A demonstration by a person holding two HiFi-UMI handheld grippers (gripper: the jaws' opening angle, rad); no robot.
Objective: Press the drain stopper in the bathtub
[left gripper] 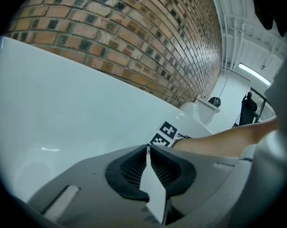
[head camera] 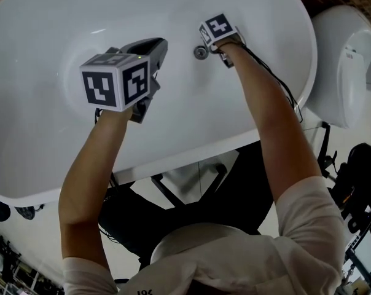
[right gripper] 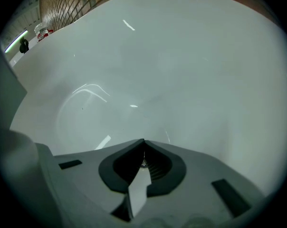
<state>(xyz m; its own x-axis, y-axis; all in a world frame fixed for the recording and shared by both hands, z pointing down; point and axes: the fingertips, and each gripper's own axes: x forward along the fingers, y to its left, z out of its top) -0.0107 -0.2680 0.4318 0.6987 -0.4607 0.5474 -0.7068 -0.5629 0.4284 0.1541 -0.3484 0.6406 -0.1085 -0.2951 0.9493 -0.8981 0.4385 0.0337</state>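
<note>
A person in a pale shirt (head camera: 234,257) at the bottom of the frame leans over a white bathtub (head camera: 50,54), both bare arms stretched into the basin. At centre left, the left gripper (head camera: 153,49) hangs over the tub floor, apparently held clear of the work. Its jaws are closed tip to tip with nothing between them, as its own view confirms (left gripper: 147,148).

Farther in, at upper centre, the right gripper (head camera: 211,42) points down just beside the round metal drain stopper (head camera: 201,52). This looks like the approach for the press, though contact cannot be confirmed. Its jaws also meet at the tips and grip nothing (right gripper: 144,144), which suits a push with a blunt closed end.

A toilet (head camera: 342,66) stands at right beyond the tub's rim, and a brick wall (left gripper: 134,37) rises behind.
</note>
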